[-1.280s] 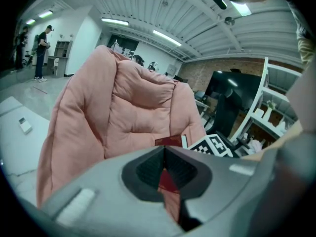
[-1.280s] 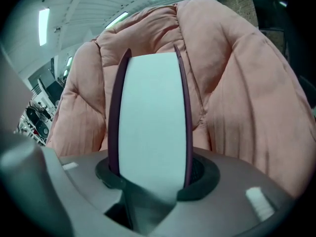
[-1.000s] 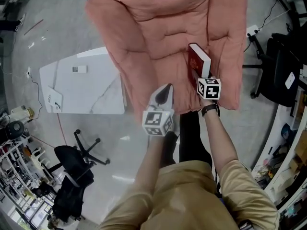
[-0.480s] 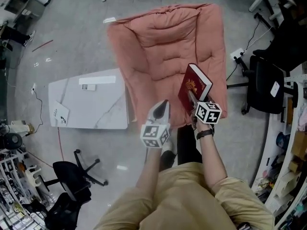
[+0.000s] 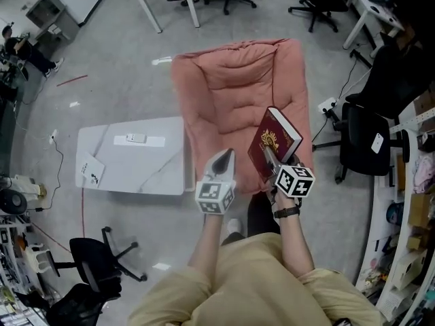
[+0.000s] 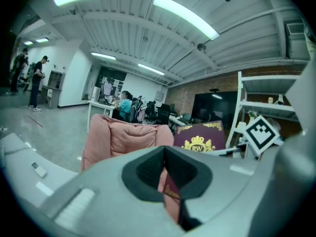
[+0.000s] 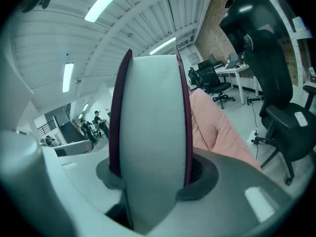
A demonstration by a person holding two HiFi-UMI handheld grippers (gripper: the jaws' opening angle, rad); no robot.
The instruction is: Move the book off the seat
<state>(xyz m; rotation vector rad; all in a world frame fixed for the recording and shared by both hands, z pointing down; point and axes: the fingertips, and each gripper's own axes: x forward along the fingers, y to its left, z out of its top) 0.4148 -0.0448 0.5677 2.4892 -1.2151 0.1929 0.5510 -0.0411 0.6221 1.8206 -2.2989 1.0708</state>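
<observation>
Book (image 5: 277, 136) is up off the seat (image 5: 231, 94) now, pinched in my right gripper (image 5: 270, 157) and sticking out ahead of it. Left gripper (image 5: 223, 160) alongside, pressed together, empty. I reckon it just needs setting down elsewhere.

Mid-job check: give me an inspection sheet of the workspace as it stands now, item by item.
Surface: pink cushioned seat on a grey floor; nothing lies on its cushion.
Job's things: maroon book appears lifted, held over the seat's front right part.
Clutter: white low table beside the seat carries a small flat device and a card.
Grippers: right gripper shut on the book; left gripper jaws together, empty.
Cables: power strip with its cord on the floor right of the seat; thin red cable by the table.
Surroundings: black office chairs, desks, people far off.
</observation>
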